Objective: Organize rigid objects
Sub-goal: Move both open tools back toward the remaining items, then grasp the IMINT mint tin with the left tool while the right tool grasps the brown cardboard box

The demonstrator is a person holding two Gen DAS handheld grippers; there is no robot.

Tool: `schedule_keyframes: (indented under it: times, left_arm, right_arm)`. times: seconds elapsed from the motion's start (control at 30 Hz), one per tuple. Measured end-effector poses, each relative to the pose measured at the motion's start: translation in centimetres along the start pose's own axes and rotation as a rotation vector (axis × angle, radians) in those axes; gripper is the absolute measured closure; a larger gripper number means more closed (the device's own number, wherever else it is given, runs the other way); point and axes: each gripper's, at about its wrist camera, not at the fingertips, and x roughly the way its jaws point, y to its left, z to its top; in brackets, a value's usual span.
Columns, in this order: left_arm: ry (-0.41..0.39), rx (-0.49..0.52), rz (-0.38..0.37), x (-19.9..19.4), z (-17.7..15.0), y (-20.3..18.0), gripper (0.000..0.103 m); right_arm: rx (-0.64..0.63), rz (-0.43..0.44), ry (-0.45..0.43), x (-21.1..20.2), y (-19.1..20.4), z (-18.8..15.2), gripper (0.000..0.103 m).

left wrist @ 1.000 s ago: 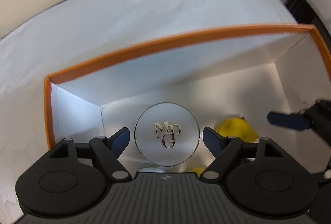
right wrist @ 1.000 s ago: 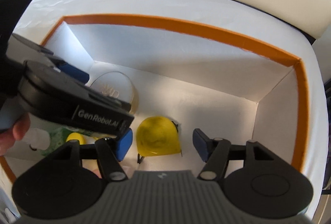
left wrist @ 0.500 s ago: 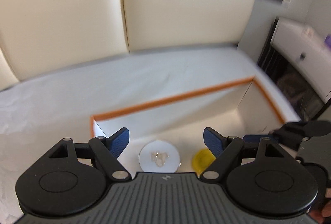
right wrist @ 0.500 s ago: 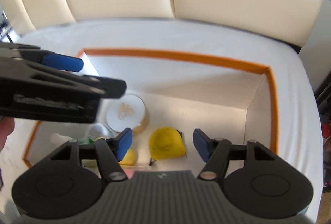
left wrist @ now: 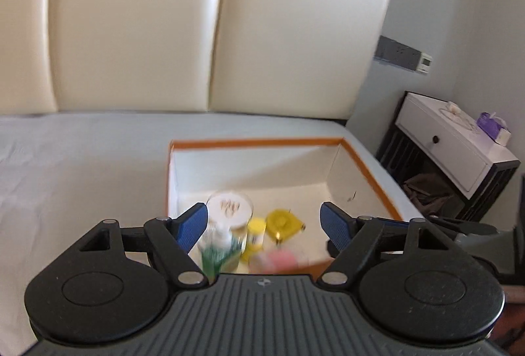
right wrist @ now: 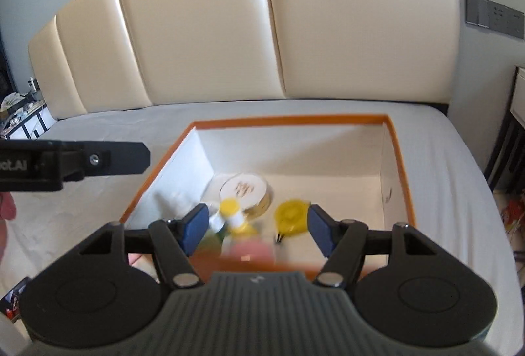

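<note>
White bed (left wrist: 82, 159), orange-rimmed box (right wrist: 398, 159) with round tin (right wrist: 246, 188) below both empty, spread jaws.

The left gripper (left wrist: 264, 223) hangs with jaws spread above an orange-rimmed white box (left wrist: 262, 142) on the bed (left wrist: 82, 159). Inside, a round jar (left wrist: 229, 208) sits at 10 o'clock from the yellow tape measure (left wrist: 282, 221).
</note>
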Motion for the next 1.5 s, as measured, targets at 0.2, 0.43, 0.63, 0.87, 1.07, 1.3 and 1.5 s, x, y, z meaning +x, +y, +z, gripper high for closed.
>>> schedule_keyframes:
  times: [0.2,0.43,0.63,0.87,1.07,1.3,1.5]
  left_arm:
    - [0.074,-0.149,-0.026,1.0,-4.5,0.6,0.011]
    - [0.152,-0.173,0.039,4.3,-8.7,1.7,0.013]
    - [0.203,-0.143,0.074,6.0,-10.1,1.9,0.016]
    - [0.215,-0.082,0.112,7.1,-10.5,1.4,0.016]
    - [0.134,-0.041,0.082,6.6,-10.5,0.9,0.016]
    - [0.125,0.005,0.065,7.0,-10.8,0.4,0.015]
    - [0.161,0.002,0.091,8.3,-11.4,0.6,0.014]
  right_arm:
    - [-0.002,-0.035,0.018,-1.1,0.8,-4.4,0.037]
    - [0.008,-0.131,0.108,0.6,-0.1,-7.8,0.037]
    - [0.078,-0.141,0.182,2.7,-1.1,-8.3,0.043]
    - [0.094,-0.147,0.226,4.3,-0.8,-9.1,0.054]
    - [0.077,-0.169,0.216,4.1,-0.4,-9.0,0.056]
    - [0.137,-0.21,0.215,3.0,-1.6,-8.8,0.056]
    - [0.139,-0.201,0.235,3.5,-1.7,-8.7,0.056]
